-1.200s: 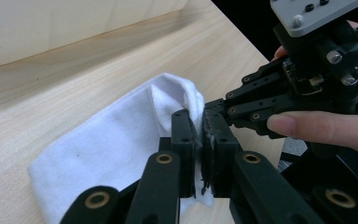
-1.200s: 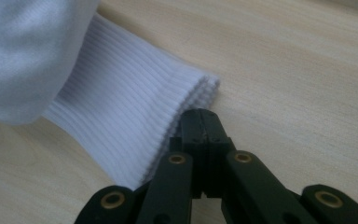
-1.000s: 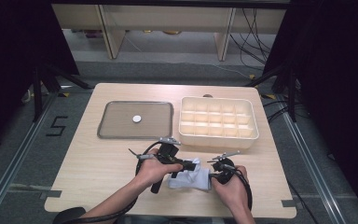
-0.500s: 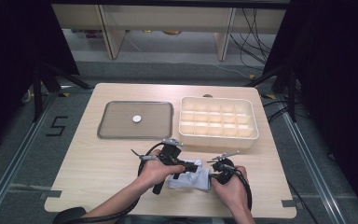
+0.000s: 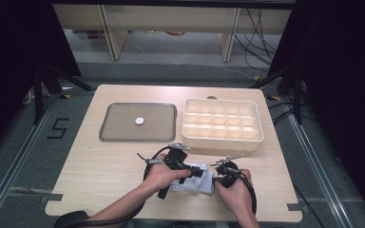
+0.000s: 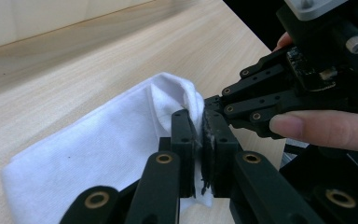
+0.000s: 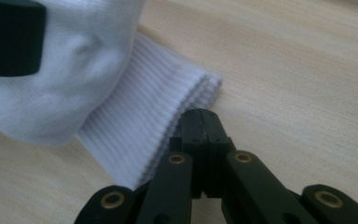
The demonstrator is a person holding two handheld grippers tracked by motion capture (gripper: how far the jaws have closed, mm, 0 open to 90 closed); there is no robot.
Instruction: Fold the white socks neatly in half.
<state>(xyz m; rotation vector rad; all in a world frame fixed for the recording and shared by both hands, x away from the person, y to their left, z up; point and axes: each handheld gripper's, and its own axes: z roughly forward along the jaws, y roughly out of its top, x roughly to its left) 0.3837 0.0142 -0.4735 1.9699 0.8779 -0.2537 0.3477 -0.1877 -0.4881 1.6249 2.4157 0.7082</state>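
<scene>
A light wooden worktop (image 5: 104, 190) with rounded corners stands on a grey floor (image 5: 24, 156). Strips of grey tape (image 5: 52, 196) hold its near corners. On the floor to the left a black figure five (image 5: 57, 128) is marked, beside a pale metal rail (image 5: 9, 180). Dark curtains (image 5: 14, 52) close in both sides. Behind the worktop stands pale wooden shelving (image 5: 228, 33), with black cables (image 5: 256, 28) hanging down at the right. The light is even and falls from above.
</scene>
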